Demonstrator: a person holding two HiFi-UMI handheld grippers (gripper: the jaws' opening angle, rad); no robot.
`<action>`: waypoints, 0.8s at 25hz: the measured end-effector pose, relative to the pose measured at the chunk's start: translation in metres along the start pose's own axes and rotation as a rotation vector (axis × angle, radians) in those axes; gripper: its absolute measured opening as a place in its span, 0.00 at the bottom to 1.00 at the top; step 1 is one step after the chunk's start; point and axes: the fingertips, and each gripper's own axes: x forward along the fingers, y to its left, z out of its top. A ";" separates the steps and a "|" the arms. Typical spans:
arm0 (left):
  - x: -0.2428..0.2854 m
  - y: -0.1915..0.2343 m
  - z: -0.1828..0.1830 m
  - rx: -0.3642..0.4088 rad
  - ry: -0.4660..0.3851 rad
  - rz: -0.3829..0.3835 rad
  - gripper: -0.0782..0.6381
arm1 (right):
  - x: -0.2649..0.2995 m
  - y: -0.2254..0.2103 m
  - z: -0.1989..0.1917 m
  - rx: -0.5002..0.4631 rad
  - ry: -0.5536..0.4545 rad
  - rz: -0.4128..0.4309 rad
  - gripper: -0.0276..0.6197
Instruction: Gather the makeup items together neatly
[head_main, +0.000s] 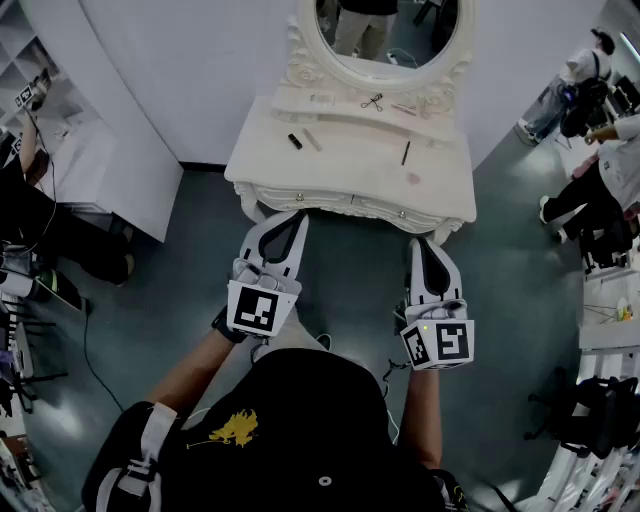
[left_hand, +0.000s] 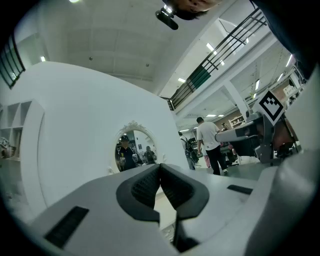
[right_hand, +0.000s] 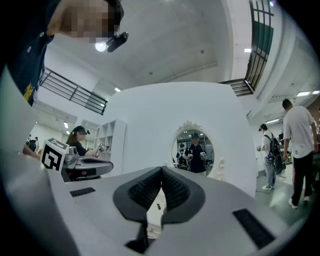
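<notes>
Not yet started — left gripper (head_main: 297, 216) and right gripper (head_main: 421, 243) both clenched empty just short of the dressing table (head_main: 340, 175), with black tube (head_main: 295, 141), pale stick (head_main: 312, 139), dark pencil (head_main: 406, 152) and eyelash curler (head_main: 372, 101) lying scattered — all left to gather.

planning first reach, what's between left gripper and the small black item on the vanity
Head view: only bare vanity top between left gripper and small black item.

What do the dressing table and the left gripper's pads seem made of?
Dressing table: likely painted wood or moulded resin, matt cream-white, carved scrollwork along its front edge. Left gripper pads: dark, probably rubber, matt with a fine ribbed grid.
</notes>
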 end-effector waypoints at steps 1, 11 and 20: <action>0.001 0.001 0.001 -0.002 -0.001 0.007 0.13 | 0.002 0.000 0.004 -0.008 -0.006 0.003 0.06; -0.007 -0.001 0.009 -0.072 -0.073 0.051 0.13 | 0.001 0.003 0.001 0.008 -0.045 -0.031 0.07; -0.019 0.016 0.010 -0.195 -0.099 0.132 0.13 | -0.016 -0.006 -0.006 0.077 -0.085 -0.118 0.07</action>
